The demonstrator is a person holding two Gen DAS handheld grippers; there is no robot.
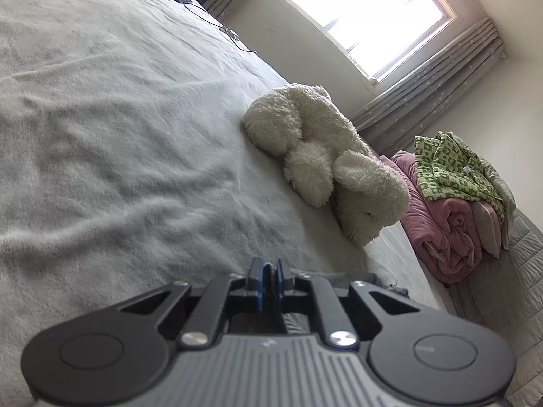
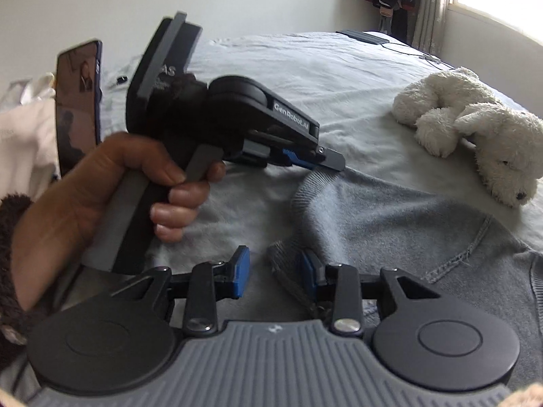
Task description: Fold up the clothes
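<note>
Sweater looks soft, limp; best taken at hem. Left gripper pinches its edge; right gripper gapes.

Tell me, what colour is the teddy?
White teddy, clearest in the left wrist view.

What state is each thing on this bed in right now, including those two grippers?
Left gripper: shut on the grey sweater's ribbed edge.
Right gripper: open, strap beside one finger.
Grey sweater: lying rumpled, unfolded.
Plush dog: lying on its side.
Pink blanket: rolled up.
Green checked garment: crumpled on top.
</note>
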